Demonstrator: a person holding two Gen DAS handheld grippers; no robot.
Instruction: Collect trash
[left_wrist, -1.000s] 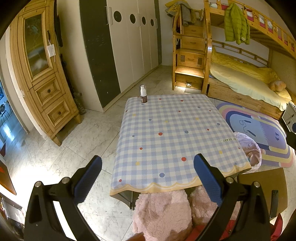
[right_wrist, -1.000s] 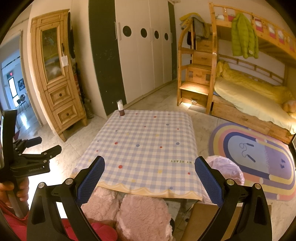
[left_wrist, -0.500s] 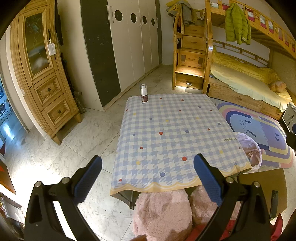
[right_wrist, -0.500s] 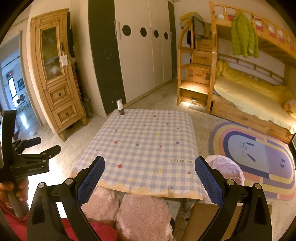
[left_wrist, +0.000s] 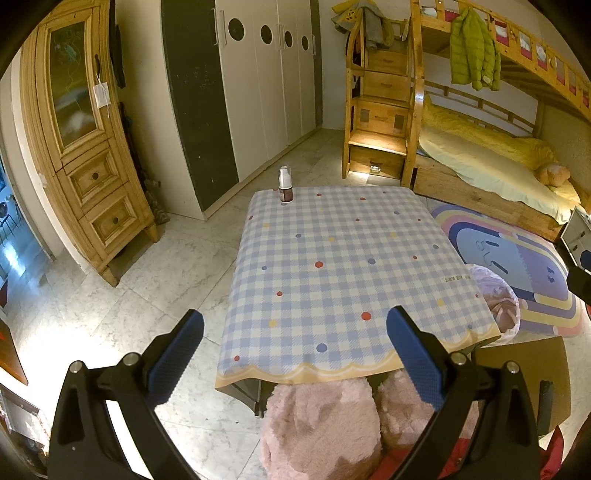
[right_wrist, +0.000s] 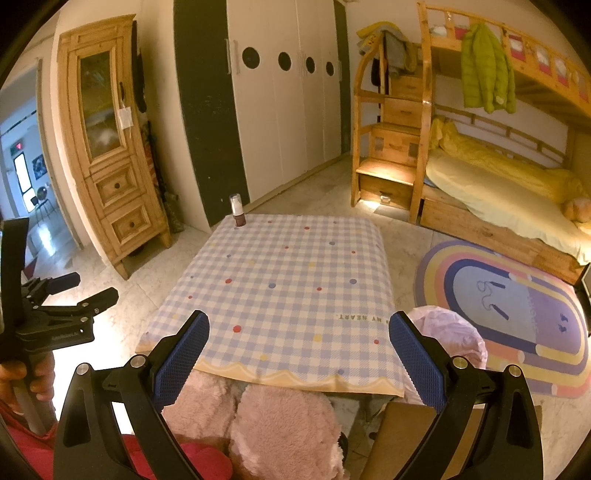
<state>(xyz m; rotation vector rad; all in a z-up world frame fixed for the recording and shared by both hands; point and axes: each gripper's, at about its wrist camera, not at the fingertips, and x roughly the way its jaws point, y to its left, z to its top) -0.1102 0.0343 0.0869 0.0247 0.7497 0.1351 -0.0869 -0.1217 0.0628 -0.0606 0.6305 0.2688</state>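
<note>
Left wrist view: we hold the left gripper (left_wrist: 293, 349) above the near edge of the surface (left_wrist: 343, 273), its blue fingers (left_wrist: 175, 350) spread wide and empty. A small bottle (left_wrist: 284, 184) stands upright at the far left corner of the checked cloth, well apart from both tools. From the right wrist view, our right gripper (right_wrist: 298, 356) likewise hovers with fingers parted, holding nothing. A bin lined with a pale pink bag (right_wrist: 448, 338) sits on the floor just beside the surface's right near corner. Fluffy pink slippers (right_wrist: 284, 432) show below.
</note>
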